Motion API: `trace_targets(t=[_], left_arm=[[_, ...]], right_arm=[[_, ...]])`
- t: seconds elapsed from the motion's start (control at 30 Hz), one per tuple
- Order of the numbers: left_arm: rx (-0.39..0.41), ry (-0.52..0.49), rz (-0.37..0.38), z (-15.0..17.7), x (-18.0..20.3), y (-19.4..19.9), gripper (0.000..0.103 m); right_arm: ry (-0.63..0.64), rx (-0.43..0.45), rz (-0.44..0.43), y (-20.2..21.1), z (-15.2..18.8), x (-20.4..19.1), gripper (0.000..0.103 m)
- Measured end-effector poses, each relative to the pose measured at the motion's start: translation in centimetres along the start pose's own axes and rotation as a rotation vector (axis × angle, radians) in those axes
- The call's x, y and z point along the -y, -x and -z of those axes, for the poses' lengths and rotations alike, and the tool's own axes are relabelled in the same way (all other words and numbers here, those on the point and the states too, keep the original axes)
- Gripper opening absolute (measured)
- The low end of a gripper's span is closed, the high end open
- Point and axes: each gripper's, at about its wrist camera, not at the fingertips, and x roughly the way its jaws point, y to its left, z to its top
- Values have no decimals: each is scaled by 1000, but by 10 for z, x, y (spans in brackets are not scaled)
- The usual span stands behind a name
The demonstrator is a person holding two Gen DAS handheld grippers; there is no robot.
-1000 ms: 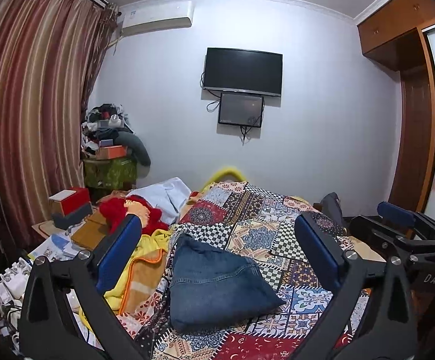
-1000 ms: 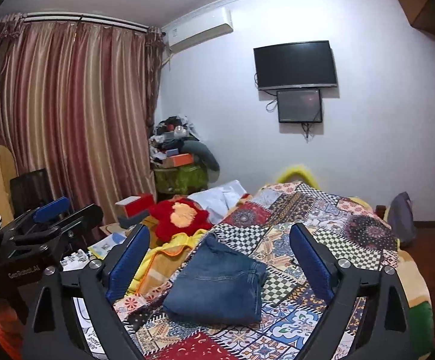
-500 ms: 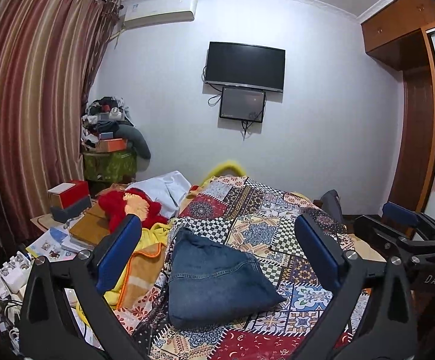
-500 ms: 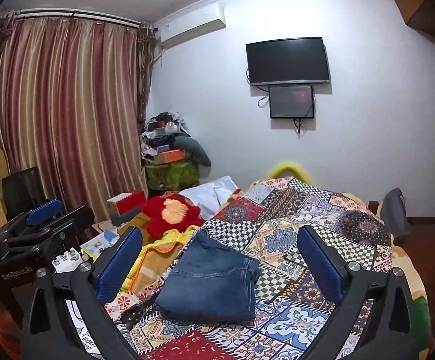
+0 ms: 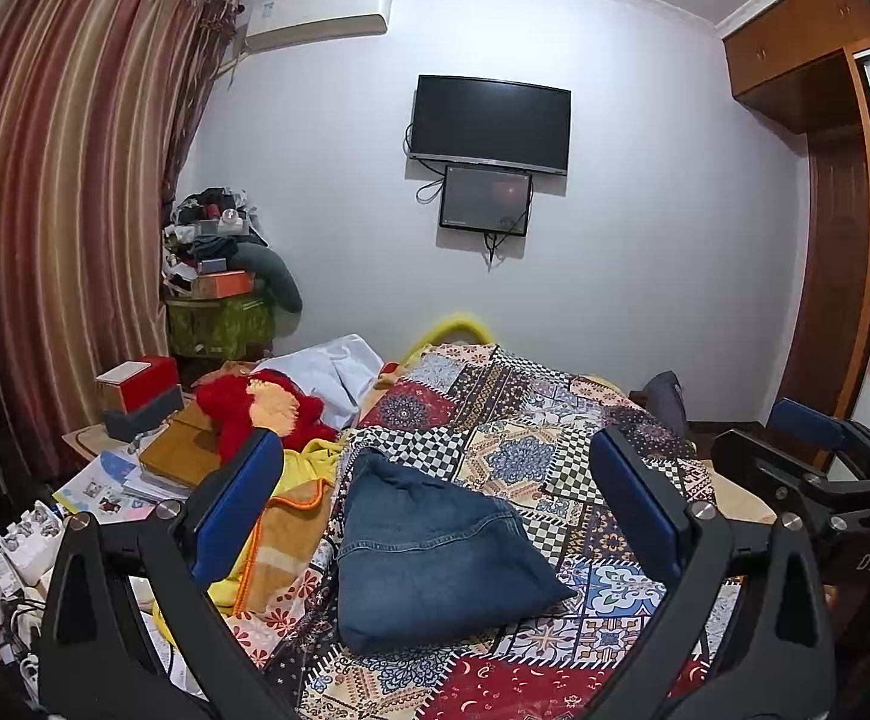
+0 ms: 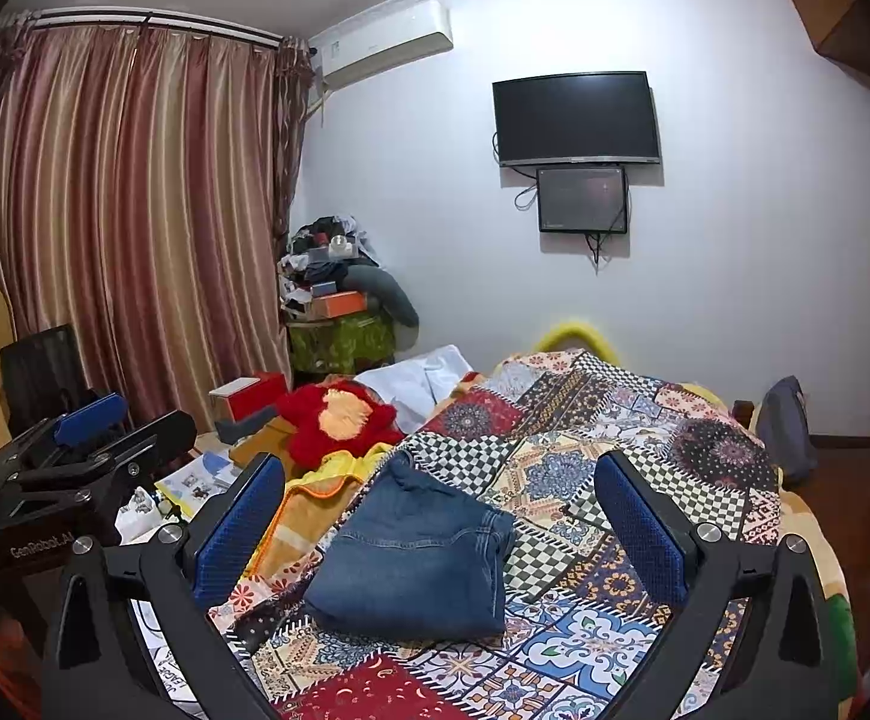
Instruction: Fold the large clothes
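Observation:
A pair of blue jeans (image 5: 429, 546) lies folded into a compact bundle on the patchwork bed cover (image 5: 531, 456). In the right wrist view the jeans (image 6: 417, 552) rest on the same patchwork cover (image 6: 585, 480). My left gripper (image 5: 435, 504) hovers above and short of the jeans, jaws wide open, nothing between its blue pads. My right gripper (image 6: 441, 510) is also wide open and empty, held off the cloth. Each gripper shows in the other's view: the right gripper (image 5: 819, 456) at the right edge, the left gripper (image 6: 87, 438) at the left edge.
A red and yellow plush (image 5: 267, 414), a white garment (image 5: 327, 366) and a yellow-orange blanket (image 5: 279, 534) lie at the bed's left side. Boxes and papers (image 5: 135, 420) crowd a low table on the left. Striped curtains (image 6: 123, 216) and a wardrobe (image 5: 825, 192) flank the room.
Both views have tilted slightly, so the room sits a little differently in frame. The right gripper's jaws stand a touch wider. The jeans have not moved.

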Motion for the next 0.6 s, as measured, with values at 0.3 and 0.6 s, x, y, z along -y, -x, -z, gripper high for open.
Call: trace_targets(t=[0.3, 0.6], left_arm=[[-5, 7, 2, 1, 1, -3, 103], [-12, 9, -1, 3, 5, -4, 103]], right_arm=[[-3, -2, -1, 0, 1, 2, 103], [-12, -6, 2, 1, 2, 7, 103]])
